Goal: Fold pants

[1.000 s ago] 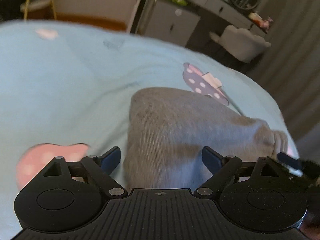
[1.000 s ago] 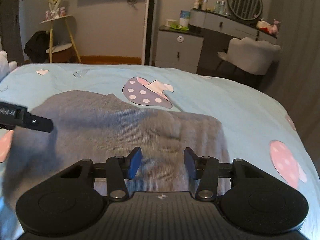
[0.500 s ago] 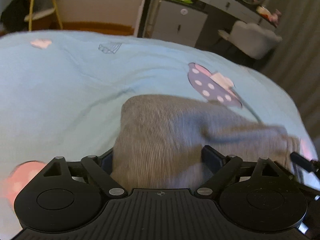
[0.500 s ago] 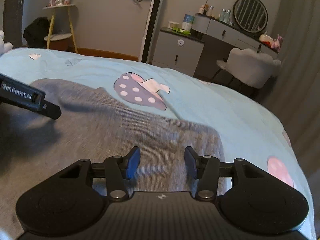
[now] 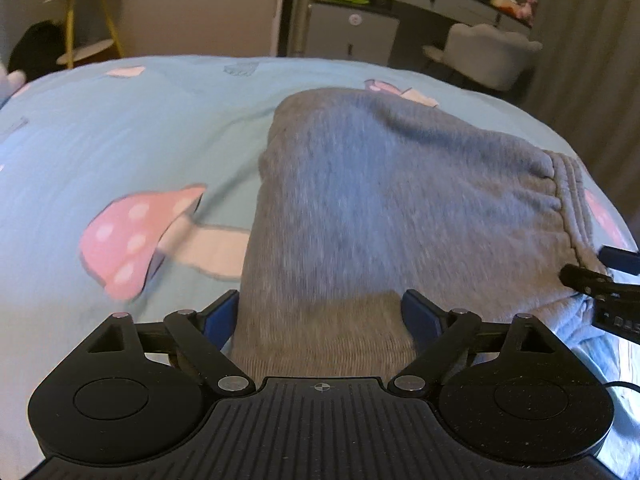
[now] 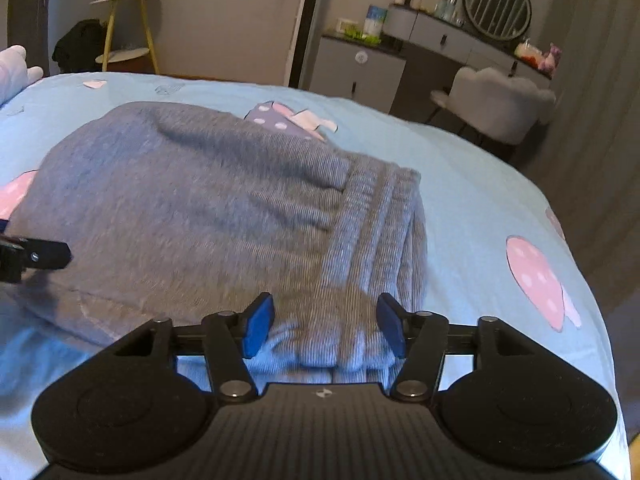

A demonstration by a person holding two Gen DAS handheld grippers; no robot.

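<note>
The grey pants lie folded in a thick bundle on the light blue bedspread. In the right wrist view the pants show their ribbed waistband at the right end. My left gripper is open, its blue pads either side of the bundle's near left end. My right gripper is open, its pads either side of the waistband end. Each gripper's tip shows at the edge of the other's view.
The bedspread has pink mushroom prints and a purple one. Beyond the bed stand a grey dresser with a round mirror, a white chair and a yellow side table. The bed's right edge drops off near a curtain.
Both grippers have pulled back toward the near edge of the bundle. The right gripper has opened wider. The folded bundle now lies bunched nearer, with its waistband end in front of the right gripper.
</note>
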